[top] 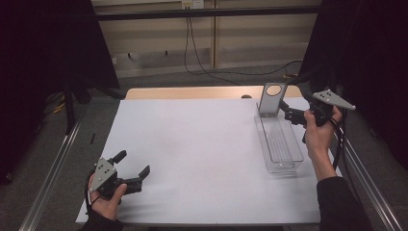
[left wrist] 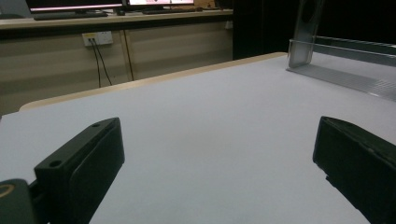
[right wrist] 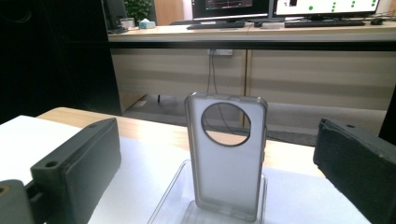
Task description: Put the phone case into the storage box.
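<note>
Phone case [right wrist: 226,156] upright, before open right hand-held gripper [right wrist: 217,163]

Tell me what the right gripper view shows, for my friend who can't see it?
A see-through phone case with a big round hole near its top stands upright at the end of a clear tray, between the open right gripper's two black jaws. Behind it are the table's wooden edge and a desk with monitors.
</note>
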`<state>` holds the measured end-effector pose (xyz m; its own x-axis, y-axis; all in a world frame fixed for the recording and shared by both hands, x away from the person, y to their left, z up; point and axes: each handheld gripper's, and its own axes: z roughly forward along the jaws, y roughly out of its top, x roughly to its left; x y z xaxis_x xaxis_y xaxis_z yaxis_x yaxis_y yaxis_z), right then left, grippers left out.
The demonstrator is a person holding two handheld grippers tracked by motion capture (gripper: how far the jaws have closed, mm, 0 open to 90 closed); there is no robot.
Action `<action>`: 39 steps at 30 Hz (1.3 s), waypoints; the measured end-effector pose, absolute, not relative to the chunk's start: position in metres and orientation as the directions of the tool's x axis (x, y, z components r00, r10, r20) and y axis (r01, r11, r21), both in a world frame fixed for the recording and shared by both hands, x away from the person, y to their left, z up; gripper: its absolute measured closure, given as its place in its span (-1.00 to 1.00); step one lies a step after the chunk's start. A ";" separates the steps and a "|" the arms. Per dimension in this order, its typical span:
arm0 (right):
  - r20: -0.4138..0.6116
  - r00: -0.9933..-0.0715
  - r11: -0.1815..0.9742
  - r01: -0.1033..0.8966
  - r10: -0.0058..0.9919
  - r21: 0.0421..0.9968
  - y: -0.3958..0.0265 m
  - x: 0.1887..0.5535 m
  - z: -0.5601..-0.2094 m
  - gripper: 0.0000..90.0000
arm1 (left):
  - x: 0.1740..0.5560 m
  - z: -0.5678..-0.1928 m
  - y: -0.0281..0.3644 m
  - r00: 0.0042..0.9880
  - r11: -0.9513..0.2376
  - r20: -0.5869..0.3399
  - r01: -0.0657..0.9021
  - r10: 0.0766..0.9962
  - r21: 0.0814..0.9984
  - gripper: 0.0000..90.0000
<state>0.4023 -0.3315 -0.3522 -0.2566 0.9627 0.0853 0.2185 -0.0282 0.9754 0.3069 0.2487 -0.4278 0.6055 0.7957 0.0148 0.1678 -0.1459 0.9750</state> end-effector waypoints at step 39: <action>0.093 -0.311 -0.025 0.217 0.946 0.976 -0.333 0.332 -0.380 -1.00 | 0.302 -0.425 0.248 0.598 -0.135 0.017 0.154 0.801 0.979 -0.95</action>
